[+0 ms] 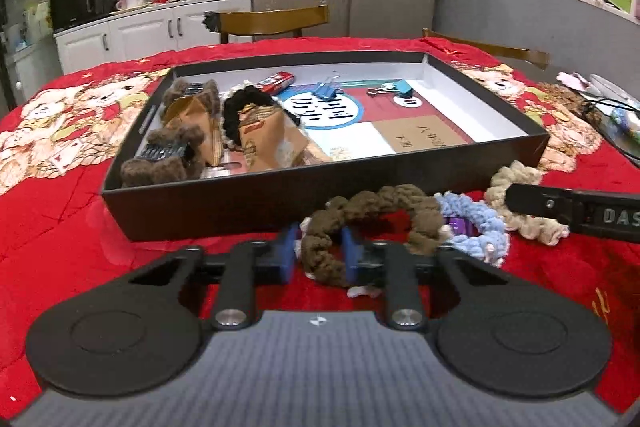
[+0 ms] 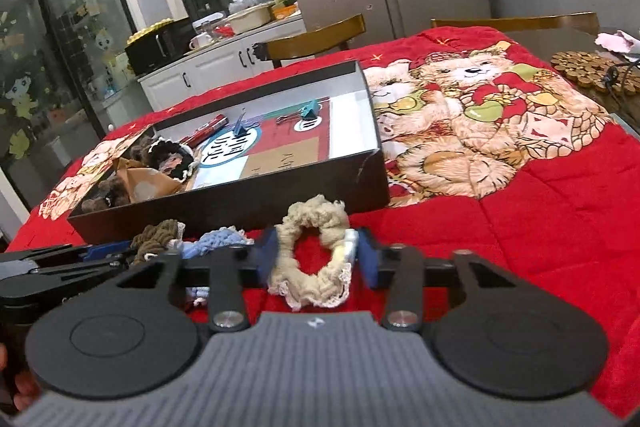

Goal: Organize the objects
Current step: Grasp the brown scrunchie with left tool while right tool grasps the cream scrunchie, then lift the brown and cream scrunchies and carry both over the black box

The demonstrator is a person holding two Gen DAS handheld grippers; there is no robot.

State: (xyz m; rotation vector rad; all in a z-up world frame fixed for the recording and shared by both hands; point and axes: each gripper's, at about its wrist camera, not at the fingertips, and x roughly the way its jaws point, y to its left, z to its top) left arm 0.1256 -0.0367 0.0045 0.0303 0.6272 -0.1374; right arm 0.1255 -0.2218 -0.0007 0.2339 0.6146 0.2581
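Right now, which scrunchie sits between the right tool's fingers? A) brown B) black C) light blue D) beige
D: in the right wrist view the beige scrunchie lies between the right tool fingers, on the red blanket in front of the box.

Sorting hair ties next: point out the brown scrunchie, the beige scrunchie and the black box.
brown scrunchie (image 1: 380, 199), left wrist view, top of its loop.
beige scrunchie (image 2: 316, 215), right wrist view, upper arc.
black box (image 1: 240, 205), left wrist view, near outer wall.
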